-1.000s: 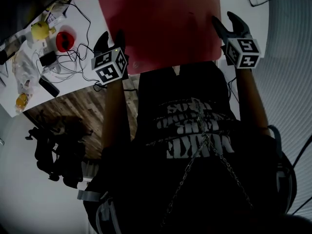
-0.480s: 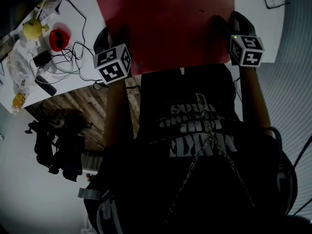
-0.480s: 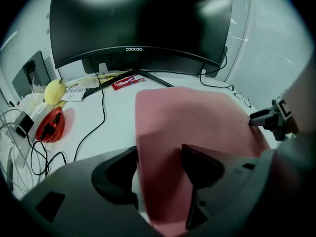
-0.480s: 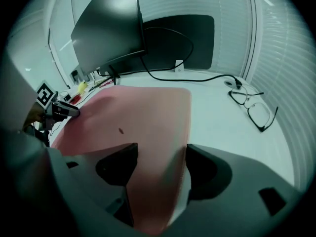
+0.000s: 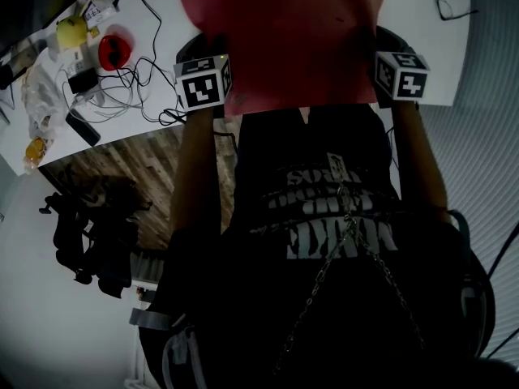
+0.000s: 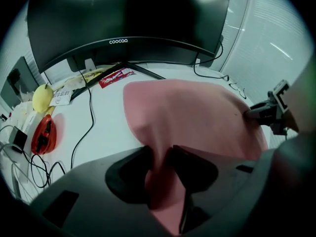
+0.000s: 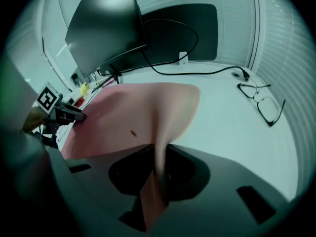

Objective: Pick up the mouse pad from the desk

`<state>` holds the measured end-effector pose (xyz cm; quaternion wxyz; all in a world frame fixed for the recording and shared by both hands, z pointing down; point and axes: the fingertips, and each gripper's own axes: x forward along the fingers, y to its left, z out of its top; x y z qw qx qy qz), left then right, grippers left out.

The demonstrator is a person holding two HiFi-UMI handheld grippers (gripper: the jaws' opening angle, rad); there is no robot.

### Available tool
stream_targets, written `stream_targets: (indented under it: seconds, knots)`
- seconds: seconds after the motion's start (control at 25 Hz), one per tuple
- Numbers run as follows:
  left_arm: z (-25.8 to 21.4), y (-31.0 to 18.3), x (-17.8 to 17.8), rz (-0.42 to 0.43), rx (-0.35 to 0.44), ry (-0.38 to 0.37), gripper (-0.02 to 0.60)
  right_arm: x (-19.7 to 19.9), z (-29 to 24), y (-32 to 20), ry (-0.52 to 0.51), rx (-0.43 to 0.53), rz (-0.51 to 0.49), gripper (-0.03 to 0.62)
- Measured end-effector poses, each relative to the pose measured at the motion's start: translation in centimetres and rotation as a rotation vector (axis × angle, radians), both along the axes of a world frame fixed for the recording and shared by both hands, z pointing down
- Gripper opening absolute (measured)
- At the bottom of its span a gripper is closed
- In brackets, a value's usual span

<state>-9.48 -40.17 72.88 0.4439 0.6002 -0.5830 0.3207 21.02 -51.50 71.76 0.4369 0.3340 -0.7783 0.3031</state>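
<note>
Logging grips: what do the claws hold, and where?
The mouse pad: left claw, just closed, pinches its left edge; right claw, likewise, its right edge.

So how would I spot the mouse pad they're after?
Find the white desk below the dark monitor. The mouse pad is the broad reddish sheet on its near side; the left claw and right claw have just been closing on its near corners. Nothing else there is nearly so big.

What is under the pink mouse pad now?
Only the white desk shows around the mouse pad, whose near corners are raised. The surface beneath the pad is covered, so anything lying there cannot be seen.
</note>
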Motion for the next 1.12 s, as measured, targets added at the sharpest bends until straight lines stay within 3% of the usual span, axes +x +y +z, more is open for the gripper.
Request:
stream_targets:
  seconds: [0.12,0.16,0.36,0.52,0.84,1.12]
  knots:
    - [-0.5,-0.1,1.1,-0.001,-0.022,0.054,0.063,-0.1,-0.9,0.6,-0.012,-0.008,-0.025,0.066]
    - [-0.7,0.0,1.4,0.005,-0.022,0.052,0.054,-0.1,-1.6,0.7,-0.029,-0.013,-0.023,0.065]
    - [-3.6,-0.5,2.2,0.01,0.001,0.092,0.048,-0.9,-5.5,1.1,-0.076,-0.015,-0.05,0.061]
    - [-7.2,-2.1,3.5,0.072,0.042,0.111,0.048,-1.7,-8.6,0.6,-0.089,0.009,-0.08,0.057]
    - [-19.7,-5.5,6.8,0.162,0.183,0.107,0.048,-0.5,-21.2,-1.1,-0.115,0.144,-0.082,0.055]
    - [-22.2,-4.3,6.4,0.221,0.218,0.118,0.048,-2.4,-24.3,0.2,-0.156,0.193,-0.107,0.055]
